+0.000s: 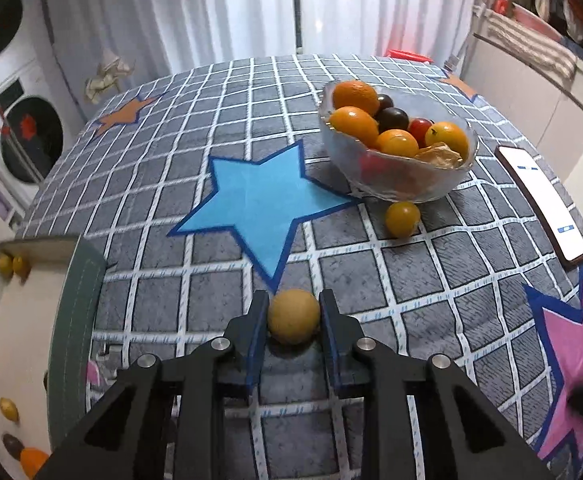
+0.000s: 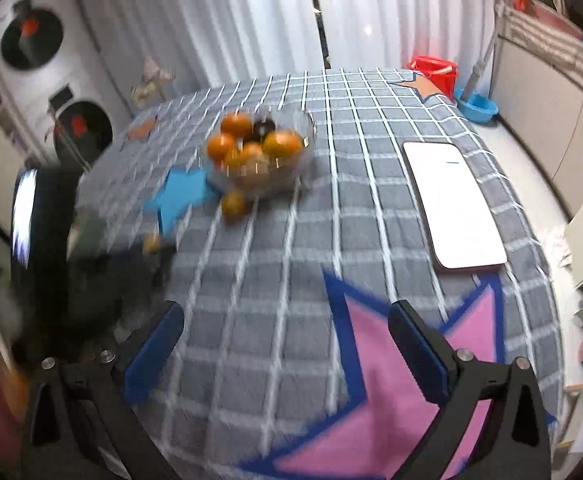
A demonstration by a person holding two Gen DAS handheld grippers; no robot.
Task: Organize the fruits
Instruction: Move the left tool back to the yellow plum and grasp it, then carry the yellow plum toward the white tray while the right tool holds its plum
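Observation:
My left gripper (image 1: 293, 312) is shut on a small tan-yellow round fruit (image 1: 293, 322), held just above the checked tablecloth (image 1: 431, 280). A glass bowl (image 1: 395, 184) at the far right holds oranges, yellow tomatoes and dark and red fruits. A loose yellow tomato (image 1: 402, 219) lies in front of it. A white tray (image 1: 31, 320) at the left holds several small fruits. My right gripper (image 2: 287, 320) is open and empty over a pink star (image 2: 391, 400). The right wrist view is blurred and shows the bowl (image 2: 303, 156) and the loose tomato (image 2: 233, 204).
A white phone lies at the table's right edge (image 1: 539, 204), and it also shows in the right wrist view (image 2: 451, 208). A blue star patch (image 1: 259, 200) lies mid-table. Washing machines (image 1: 15, 136) stand at the left, curtains behind, and a red bucket (image 2: 435, 70) on the floor.

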